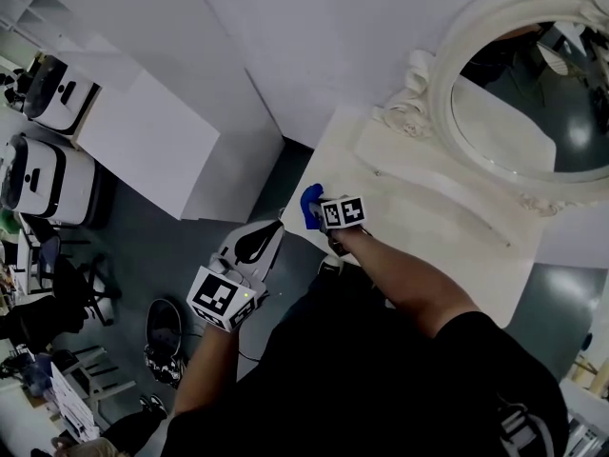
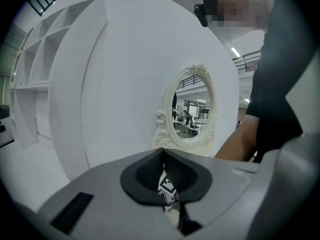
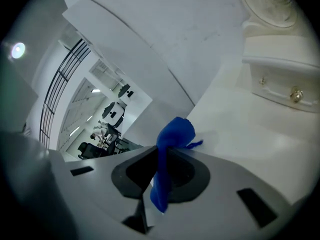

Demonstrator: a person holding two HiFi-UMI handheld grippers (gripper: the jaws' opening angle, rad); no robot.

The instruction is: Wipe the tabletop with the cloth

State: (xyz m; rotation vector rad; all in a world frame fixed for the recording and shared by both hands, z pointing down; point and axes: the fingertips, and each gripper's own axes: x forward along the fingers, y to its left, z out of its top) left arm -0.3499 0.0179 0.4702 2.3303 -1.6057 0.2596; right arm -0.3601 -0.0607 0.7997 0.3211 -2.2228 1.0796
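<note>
Grip for wiping: right tongs are clamped on a fold of the crumpled blue cloth, leaving its bunched end free at the corner of the cream-white painted desk. Left tongs, closed and empty, hang off the desk, probably clear of the stroke.

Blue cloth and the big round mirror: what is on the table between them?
Nothing: the head view shows only bare tabletop between the cloth and the mirror.
</note>
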